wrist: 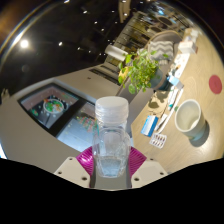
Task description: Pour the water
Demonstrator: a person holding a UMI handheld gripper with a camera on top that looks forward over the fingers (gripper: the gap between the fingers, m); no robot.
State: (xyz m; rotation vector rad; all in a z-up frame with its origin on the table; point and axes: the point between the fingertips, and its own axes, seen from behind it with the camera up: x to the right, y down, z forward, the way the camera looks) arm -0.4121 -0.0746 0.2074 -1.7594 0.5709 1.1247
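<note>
A clear plastic bottle (111,140) with a white cap stands upright between the fingers of my gripper (111,165). Both magenta pads (86,158) press against its lower sides, and a little water shows in its bottom. The bottle is held above the table, tilted hardly at all. Beyond the fingers to the right stands a white cup (189,117) with a dark inside on the pale table (200,65).
A small green plant in a pot (142,70) stands just beyond the bottle. A blue and white carton (150,124) and a striped packet (161,137) lie right of the bottle. A dark board with a picture (55,105) lies to the left. A red disc (216,85) sits far right.
</note>
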